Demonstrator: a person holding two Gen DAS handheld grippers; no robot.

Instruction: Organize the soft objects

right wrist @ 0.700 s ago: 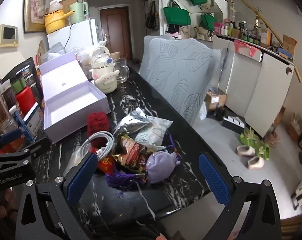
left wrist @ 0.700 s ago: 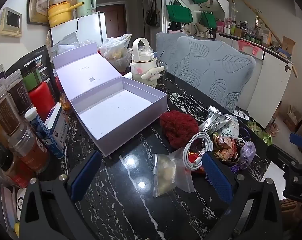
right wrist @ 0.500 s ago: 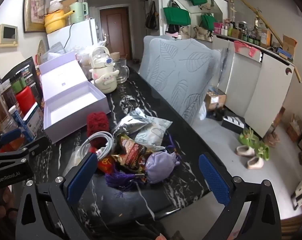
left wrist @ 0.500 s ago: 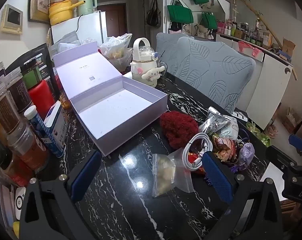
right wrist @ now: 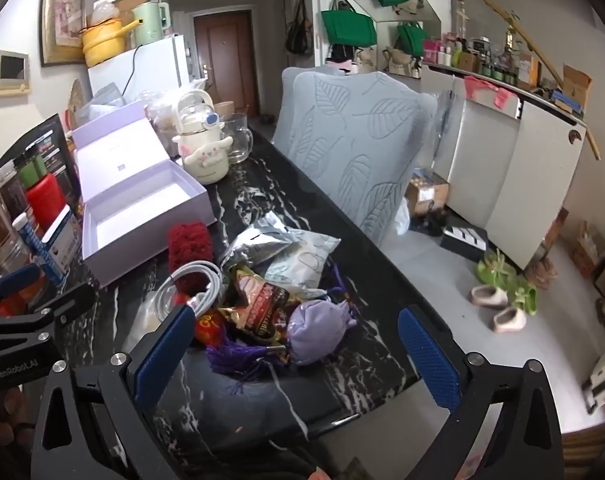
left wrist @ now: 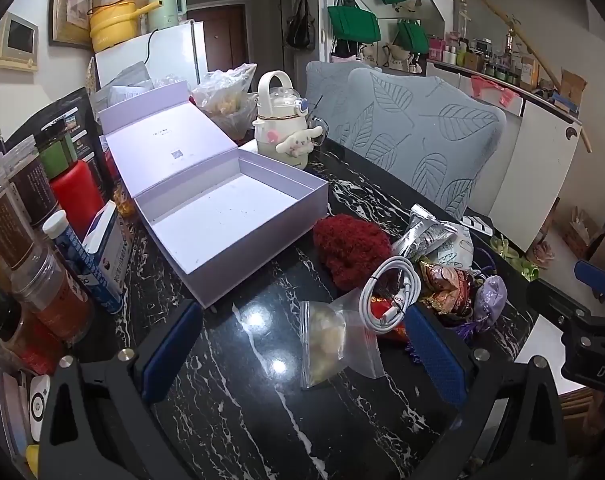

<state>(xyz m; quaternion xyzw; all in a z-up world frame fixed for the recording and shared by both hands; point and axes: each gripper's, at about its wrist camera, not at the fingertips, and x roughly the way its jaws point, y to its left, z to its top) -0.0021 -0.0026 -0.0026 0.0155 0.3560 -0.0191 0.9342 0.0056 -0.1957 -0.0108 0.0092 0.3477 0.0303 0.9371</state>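
Observation:
An open lilac box (left wrist: 230,216) (right wrist: 138,216) lies empty on the black marble table (left wrist: 262,400). To its right is a pile: a red fluffy ball (left wrist: 350,244) (right wrist: 189,242), a coiled white cable (left wrist: 394,292) (right wrist: 194,288), a clear zip bag (left wrist: 334,340), snack packets (right wrist: 262,308), silver pouches (right wrist: 286,252) and a lilac sachet (right wrist: 314,332) (left wrist: 490,296). My left gripper (left wrist: 302,348) is open and empty above the zip bag. My right gripper (right wrist: 298,356) is open and empty just before the sachet.
Jars, bottles and a red flask (left wrist: 74,196) crowd the table's left edge. A cream kettle-shaped bottle with a plush dog (left wrist: 282,128) stands behind the box. A chair with a grey leaf cover (right wrist: 354,144) stands at the table's right side. The table's edge (right wrist: 382,392) is close to my right gripper.
Both views have shifted only slightly; the left gripper has drifted a little. Nothing was picked up or moved.

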